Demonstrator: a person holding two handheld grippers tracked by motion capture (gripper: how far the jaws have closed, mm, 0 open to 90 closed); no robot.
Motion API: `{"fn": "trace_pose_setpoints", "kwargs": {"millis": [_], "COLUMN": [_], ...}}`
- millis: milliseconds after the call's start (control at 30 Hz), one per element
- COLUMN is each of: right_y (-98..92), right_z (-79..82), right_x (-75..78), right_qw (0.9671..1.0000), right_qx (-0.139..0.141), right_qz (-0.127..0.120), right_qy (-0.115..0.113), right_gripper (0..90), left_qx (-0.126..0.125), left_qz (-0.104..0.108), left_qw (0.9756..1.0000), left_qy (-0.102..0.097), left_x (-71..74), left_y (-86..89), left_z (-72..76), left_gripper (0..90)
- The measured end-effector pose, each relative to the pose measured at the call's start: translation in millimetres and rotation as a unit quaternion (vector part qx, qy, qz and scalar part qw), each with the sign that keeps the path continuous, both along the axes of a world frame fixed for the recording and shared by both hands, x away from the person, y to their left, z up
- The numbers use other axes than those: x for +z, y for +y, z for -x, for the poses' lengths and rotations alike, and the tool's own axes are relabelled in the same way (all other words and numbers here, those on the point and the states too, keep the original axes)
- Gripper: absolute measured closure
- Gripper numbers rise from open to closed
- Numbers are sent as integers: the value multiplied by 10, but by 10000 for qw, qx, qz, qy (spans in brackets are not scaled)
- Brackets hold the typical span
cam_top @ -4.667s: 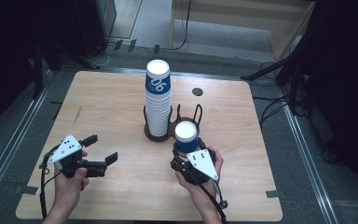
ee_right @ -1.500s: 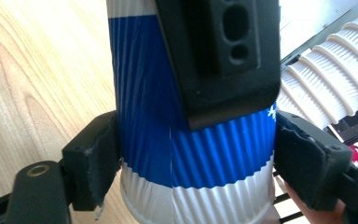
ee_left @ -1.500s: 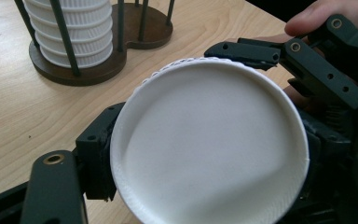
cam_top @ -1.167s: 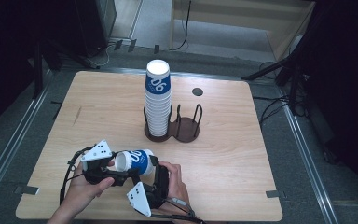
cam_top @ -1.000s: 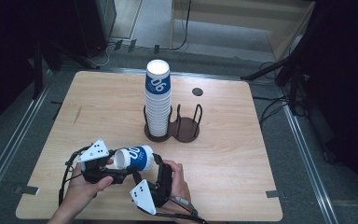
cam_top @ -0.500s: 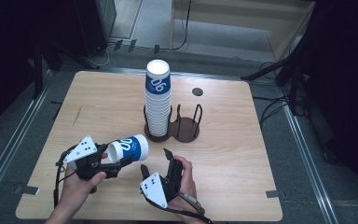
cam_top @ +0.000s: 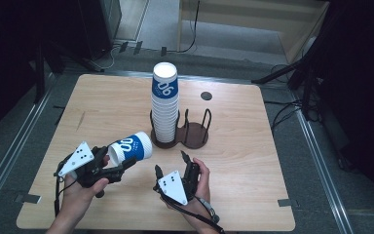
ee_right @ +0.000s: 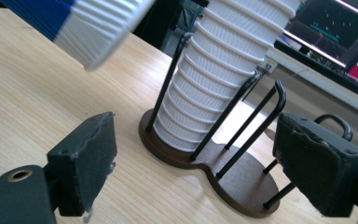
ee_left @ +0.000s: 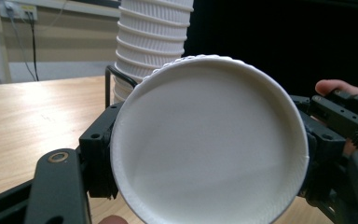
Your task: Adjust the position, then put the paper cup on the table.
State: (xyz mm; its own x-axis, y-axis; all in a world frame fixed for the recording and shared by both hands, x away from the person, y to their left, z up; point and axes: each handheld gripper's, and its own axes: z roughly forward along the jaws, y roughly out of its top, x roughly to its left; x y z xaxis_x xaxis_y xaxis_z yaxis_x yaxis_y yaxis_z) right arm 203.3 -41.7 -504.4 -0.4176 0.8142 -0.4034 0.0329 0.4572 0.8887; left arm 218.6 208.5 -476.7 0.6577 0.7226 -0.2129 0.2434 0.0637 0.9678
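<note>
Cups dominate this wooden table (cam_top: 253, 161): a tall stack of white paper cups (cam_top: 164, 109), the top one banded in blue with white lettering that cannot be read, fills the left bay of a dark two-bay wire holder (cam_top: 195, 134) at centre; its right bay holds nothing. At near left, the left gripper (cam_top: 108, 168) is clenched around a single blue-and-white paper cup (cam_top: 129, 147), held on its side above the table, empty inside. Just right of it, the right gripper (cam_top: 170, 163) grasps nothing, its jaws having just been narrowing.
</note>
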Motion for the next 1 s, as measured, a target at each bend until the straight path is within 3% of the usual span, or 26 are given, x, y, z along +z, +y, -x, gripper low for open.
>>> {"fn": "trace_pose_setpoints", "kwargs": {"millis": [233,533,667,767,867,933,1000], "right_y": [-52,-96,-113,-127,-127,-124,-113], "right_z": [-67,-80,-99,-115,-122,-126,-139], "right_x": [11,31,66,95,94,79,64], "right_qw": [9993,9975,9934,9876,9851,9786,9772], "right_qx": [-213,-316,-284,-135,-71,65,93], "right_qz": [-268,-569,-958,-1333,-1480,-1756,-1783], "right_qy": [162,278,563,813,875,1072,1150], "right_gripper": [196,185,189,131,131,130,127], "left_qx": [103,215,231,258,277,288,308], "left_qz": [129,193,231,265,306,345,354], "left_qw": [9997,9991,9988,9986,9985,9983,9981], "left_qy": [-157,-318,-365,-384,-372,-373,-400], "left_x": [-6,-24,-34,-42,-40,-37,-33], "left_y": [15,6,4,15,24,25,25], "left_z": [0,2,4,0,-13,-16,-14], "left_gripper": [260,260,260,260,260,260,260]}}
